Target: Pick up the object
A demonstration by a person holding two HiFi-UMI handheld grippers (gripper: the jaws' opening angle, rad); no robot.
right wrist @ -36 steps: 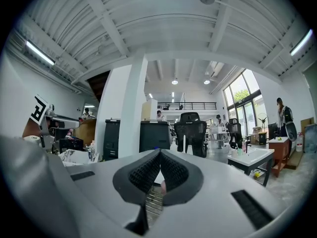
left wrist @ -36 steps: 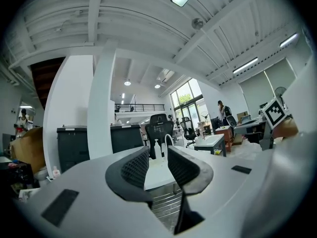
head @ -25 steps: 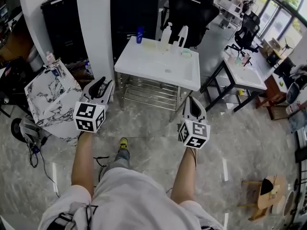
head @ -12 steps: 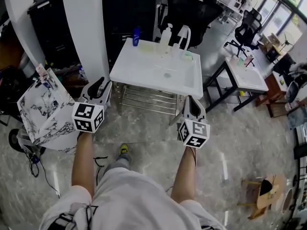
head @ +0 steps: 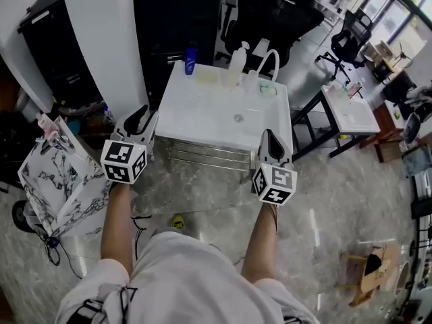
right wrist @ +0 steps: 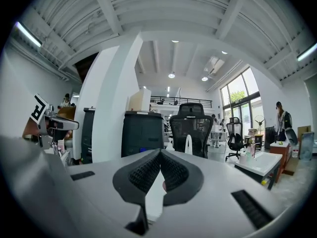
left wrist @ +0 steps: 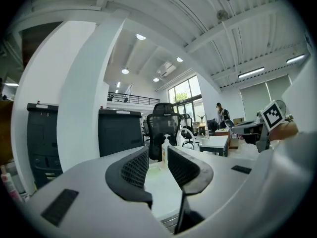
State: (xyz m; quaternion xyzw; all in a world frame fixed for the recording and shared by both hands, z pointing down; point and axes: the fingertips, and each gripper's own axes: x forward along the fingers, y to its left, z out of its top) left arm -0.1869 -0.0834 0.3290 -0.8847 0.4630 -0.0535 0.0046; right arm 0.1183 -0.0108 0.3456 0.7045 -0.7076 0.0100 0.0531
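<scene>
A white sink table (head: 202, 110) stands ahead of me. At its far edge are a blue bottle (head: 191, 61), a white pump bottle (head: 236, 63), a white arched faucet (head: 270, 63) and a small green item (head: 268, 86). My left gripper (head: 138, 117) hangs at the table's near left corner, open, with nothing between its pads (left wrist: 158, 155). The pump bottle (left wrist: 165, 150) shows through that gap, far off. My right gripper (head: 270, 137) is over the near right edge, shut and empty (right wrist: 159, 155), with the faucet (right wrist: 188, 145) beyond it.
A white pillar (head: 108, 39) rises left of the table, and a marble-patterned slab (head: 57, 174) leans lower left. Wire shelves (head: 202, 154) sit under the tabletop. A black office chair (head: 270, 12) stands behind. A second white table (head: 351, 110) and a wooden stool (head: 374, 272) are at the right.
I have stepped forward: the white table has come nearer, and both grippers now reach its near edge. Neither gripper's jaws have changed.
</scene>
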